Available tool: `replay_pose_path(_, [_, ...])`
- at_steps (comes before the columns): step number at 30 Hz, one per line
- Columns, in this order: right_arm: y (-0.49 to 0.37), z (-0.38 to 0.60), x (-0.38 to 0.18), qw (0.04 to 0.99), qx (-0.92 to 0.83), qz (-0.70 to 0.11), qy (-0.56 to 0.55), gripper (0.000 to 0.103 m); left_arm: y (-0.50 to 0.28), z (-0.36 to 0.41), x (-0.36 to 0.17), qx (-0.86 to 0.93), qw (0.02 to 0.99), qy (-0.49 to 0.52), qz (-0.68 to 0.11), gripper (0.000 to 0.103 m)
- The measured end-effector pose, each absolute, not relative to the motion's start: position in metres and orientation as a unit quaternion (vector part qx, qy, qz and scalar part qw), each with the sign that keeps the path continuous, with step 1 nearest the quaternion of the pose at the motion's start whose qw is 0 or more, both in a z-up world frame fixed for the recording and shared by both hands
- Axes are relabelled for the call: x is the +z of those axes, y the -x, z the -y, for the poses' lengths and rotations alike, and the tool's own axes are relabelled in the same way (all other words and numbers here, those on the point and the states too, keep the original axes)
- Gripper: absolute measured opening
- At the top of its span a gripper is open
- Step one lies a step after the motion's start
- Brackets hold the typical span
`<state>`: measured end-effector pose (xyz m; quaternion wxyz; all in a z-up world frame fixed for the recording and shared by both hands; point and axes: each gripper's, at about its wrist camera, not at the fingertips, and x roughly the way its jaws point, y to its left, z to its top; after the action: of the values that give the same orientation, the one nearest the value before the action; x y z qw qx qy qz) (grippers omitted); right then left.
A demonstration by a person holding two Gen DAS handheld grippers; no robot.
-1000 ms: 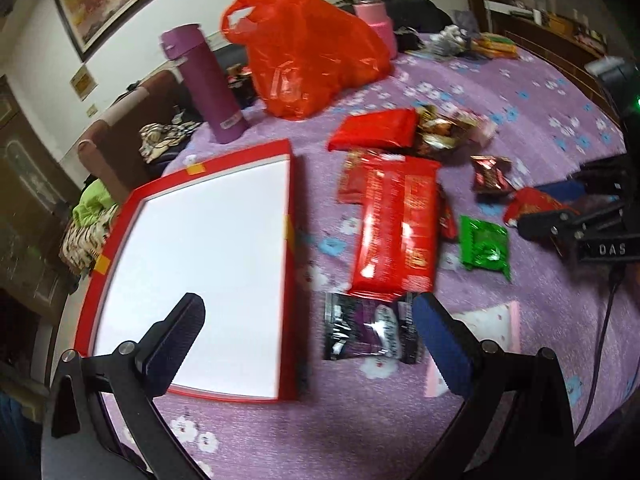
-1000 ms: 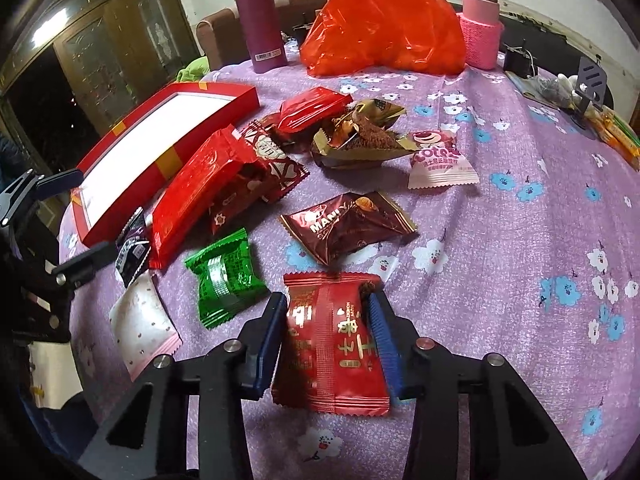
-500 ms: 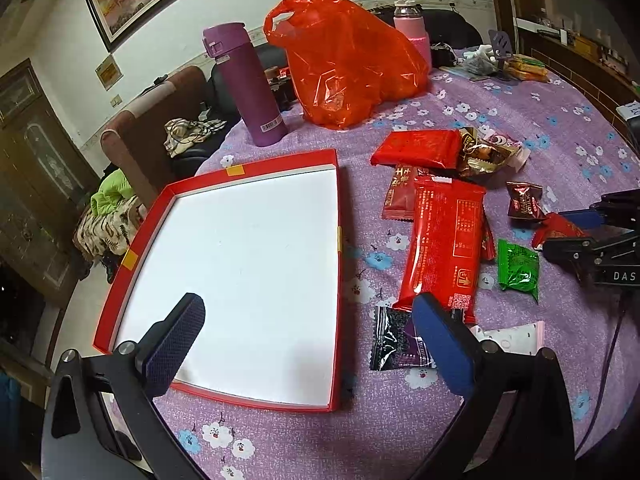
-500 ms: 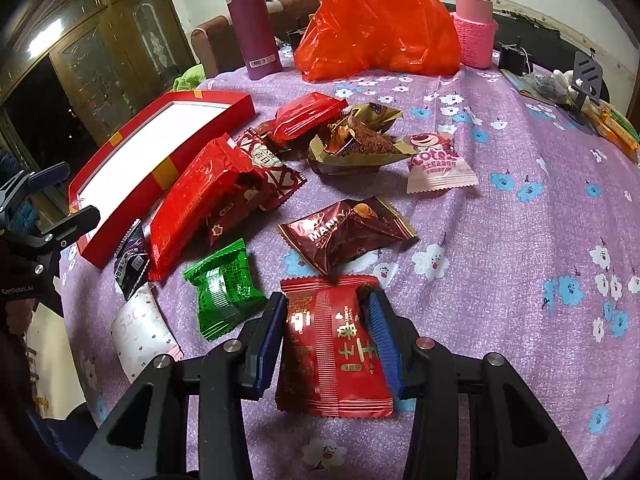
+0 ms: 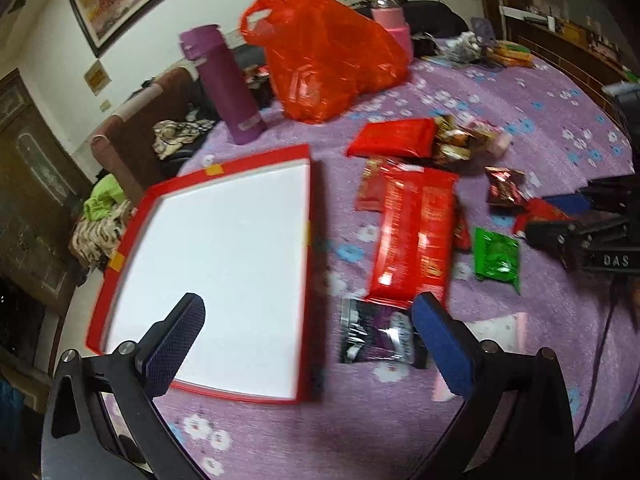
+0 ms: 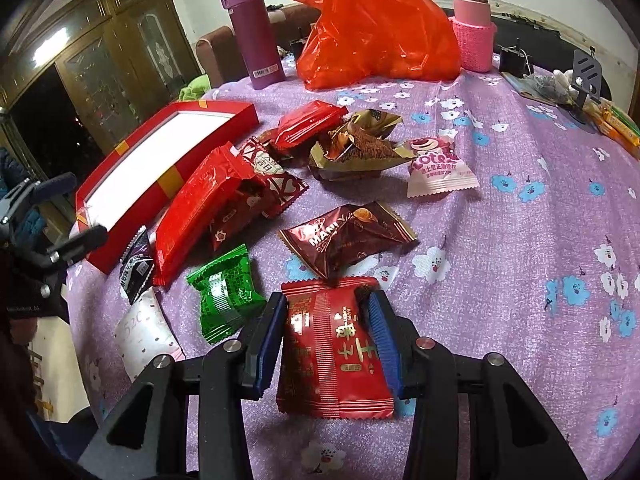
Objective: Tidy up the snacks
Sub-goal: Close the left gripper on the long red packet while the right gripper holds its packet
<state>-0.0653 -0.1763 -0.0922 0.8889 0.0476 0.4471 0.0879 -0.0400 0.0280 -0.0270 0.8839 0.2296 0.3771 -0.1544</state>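
My right gripper is shut on a small red snack packet and holds it just above the purple cloth. My left gripper is open and empty, hovering over the near edge of the red box with a white inside. Between them lie loose snacks: a long red pack, a green packet, a brown packet, a dark purple packet, a pink-white packet and a gold wrapper.
A purple flask, an orange plastic bag and a pink bottle stand at the table's far side. A white dotted packet lies near the front left edge. Clutter sits far right.
My right gripper has lifted the red packet slightly and stays shut on it. My left gripper has shifted over the box's near edge and stays open.
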Motion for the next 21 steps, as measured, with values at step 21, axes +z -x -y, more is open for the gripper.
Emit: replay_pose_path(21, [0.064,0.19,-0.093,0.889,0.117,-0.434,-0.09,0.043,0.051,0.019,-0.069,-0.236,0.831,-0.218,-0.454,0.103])
